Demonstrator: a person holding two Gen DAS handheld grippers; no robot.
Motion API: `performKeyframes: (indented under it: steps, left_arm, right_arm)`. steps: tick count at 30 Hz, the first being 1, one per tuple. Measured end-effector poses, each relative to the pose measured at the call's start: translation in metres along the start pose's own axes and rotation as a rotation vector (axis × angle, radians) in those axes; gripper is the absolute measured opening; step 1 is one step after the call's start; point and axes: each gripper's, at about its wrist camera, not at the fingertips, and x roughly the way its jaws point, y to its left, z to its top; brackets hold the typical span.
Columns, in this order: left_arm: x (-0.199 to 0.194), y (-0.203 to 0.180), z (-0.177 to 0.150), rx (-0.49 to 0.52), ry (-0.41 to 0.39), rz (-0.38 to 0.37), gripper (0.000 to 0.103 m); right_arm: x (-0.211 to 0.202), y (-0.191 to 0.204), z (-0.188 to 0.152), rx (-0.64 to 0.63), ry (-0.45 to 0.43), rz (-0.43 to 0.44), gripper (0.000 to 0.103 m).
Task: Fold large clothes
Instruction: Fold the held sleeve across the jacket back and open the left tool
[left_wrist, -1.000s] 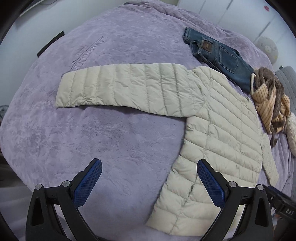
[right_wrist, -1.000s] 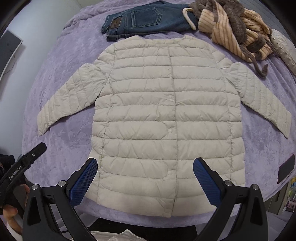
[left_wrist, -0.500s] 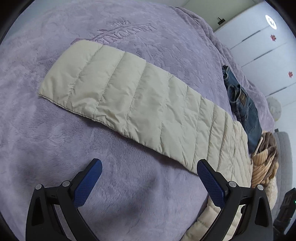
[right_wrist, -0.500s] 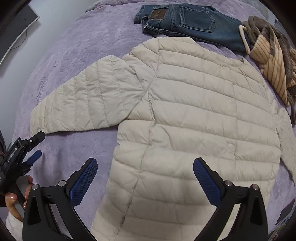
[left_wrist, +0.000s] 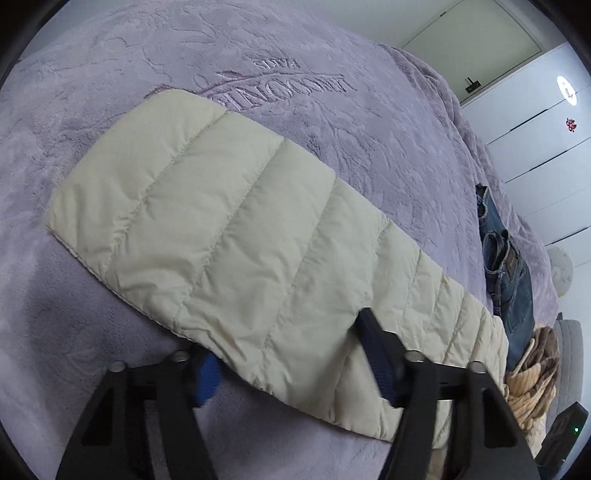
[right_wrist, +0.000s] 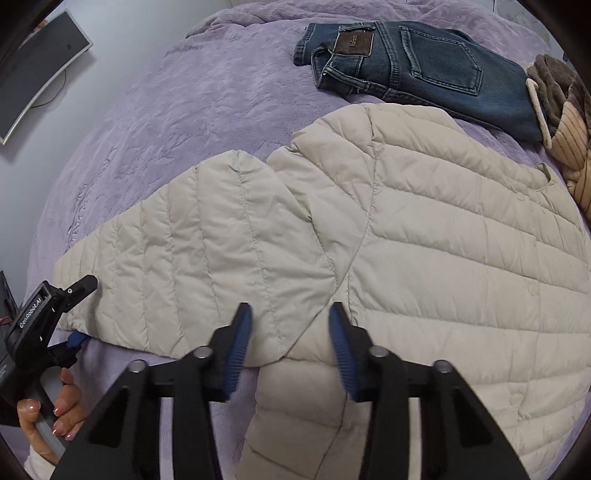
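A cream quilted puffer jacket (right_wrist: 443, 258) lies flat on a purple bedspread (right_wrist: 184, 110), its sleeve (left_wrist: 221, 240) stretched out to the side. My left gripper (left_wrist: 291, 354) is partly closed around the sleeve's near edge, one finger under the fabric and one on top. It also shows in the right wrist view (right_wrist: 79, 314) at the sleeve's cuff end. My right gripper (right_wrist: 290, 343) is partly closed, its fingers over the armpit where the sleeve meets the body.
Folded blue jeans (right_wrist: 417, 62) lie beyond the jacket's shoulder. A striped tan and brown garment (right_wrist: 569, 122) is heaped at the right. A monitor (right_wrist: 33, 70) stands off the bed at the left. White cupboards (left_wrist: 546, 155) stand beyond the bed.
Both grippers have moved down and in to the jacket's sleeve and narrowed. The left now straddles the sleeve edge. The right has reached the armpit.
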Motion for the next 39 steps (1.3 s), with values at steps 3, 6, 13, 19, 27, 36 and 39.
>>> performKeyframes:
  steps: [3,6,13,19,27,36,39]
  left_arm:
    - [-0.004,0.005,0.007,0.014,0.018,-0.074,0.015]
    - [-0.016,-0.008,0.012,0.1,-0.003,-0.109,0.014]
    - [-0.057,-0.072,0.004,0.287,-0.045,-0.277,0.014]
    - [-0.083,-0.159,-0.033,0.48,-0.056,-0.392,0.014]
    - [-0.048,-0.281,-0.131,0.75,0.056,-0.417,0.014]
    - [0.018,-0.367,-0.295,1.243,0.121,-0.213,0.015]
    - [0.034,-0.373,-0.333,1.383,0.091,-0.123,0.015]
  right_arm:
    - [0.016,0.001,0.002,0.008,0.007,0.019,0.024]
    - [0.03,0.002,0.0,0.016,0.026,0.023,0.024]
    - [0.056,-0.001,-0.004,0.063,0.041,0.038,0.024]
    - [0.048,-0.013,-0.002,0.086,0.059,0.149,0.024]
    - [-0.022,-0.112,-0.014,0.25,-0.039,0.174,0.024]
    - [-0.082,-0.272,-0.076,0.471,-0.108,-0.065,0.024]
    - [-0.089,-0.314,-0.104,0.541,-0.108,-0.067,0.024]
